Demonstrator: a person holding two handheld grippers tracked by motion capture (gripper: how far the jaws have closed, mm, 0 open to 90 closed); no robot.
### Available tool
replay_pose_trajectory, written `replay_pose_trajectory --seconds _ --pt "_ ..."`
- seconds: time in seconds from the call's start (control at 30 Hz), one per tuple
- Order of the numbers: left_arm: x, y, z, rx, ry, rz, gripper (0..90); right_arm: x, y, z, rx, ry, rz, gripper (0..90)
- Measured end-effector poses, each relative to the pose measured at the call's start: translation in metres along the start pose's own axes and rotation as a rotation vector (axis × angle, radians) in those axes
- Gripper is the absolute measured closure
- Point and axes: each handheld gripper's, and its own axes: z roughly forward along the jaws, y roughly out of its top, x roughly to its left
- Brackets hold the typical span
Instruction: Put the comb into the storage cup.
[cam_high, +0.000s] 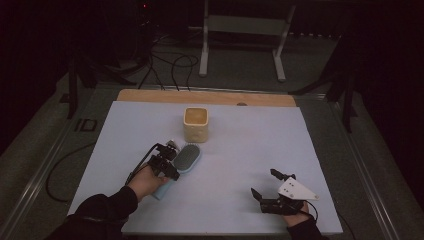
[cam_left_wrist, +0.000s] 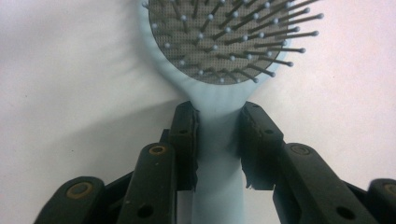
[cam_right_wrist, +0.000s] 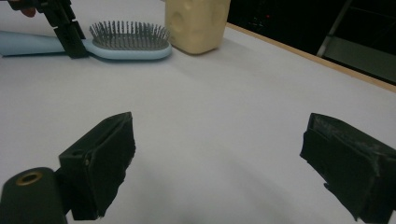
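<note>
Left gripper view: we see our left tongs (cam_left_wrist: 219, 140) clenched on the hairbrush (cam_left_wrist: 219, 60) handle; our right tongs (cam_right_wrist: 224, 163) rest released on the counter (cam_right_wrist: 224, 107).

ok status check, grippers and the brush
Left gripper shut on hairbrush handle, brush flat on table. Right gripper open, empty. Cream holder just beyond brush head, nothing between.
</note>
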Motion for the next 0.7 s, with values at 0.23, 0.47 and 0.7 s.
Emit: replay_pose_trajectory --seconds 0.23,0.47,0.7 --pt "0.001 -0.003 -0.002 -0.021 -0.014 0.035 70.0 -0.001 0.000 -0.001 -0.001 -0.002 0.002 9.0" --pt "0.002 -0.011 -0.004 -0.031 -0.007 0.077 70.0 -0.001 0.000 -0.001 -0.001 -0.002 0.002 9.0" --pt "0.001 -0.020 -0.010 -0.071 -0.028 0.115 70.0 -0.001 0.000 -0.001 -0.002 -0.002 0.005 9.0"
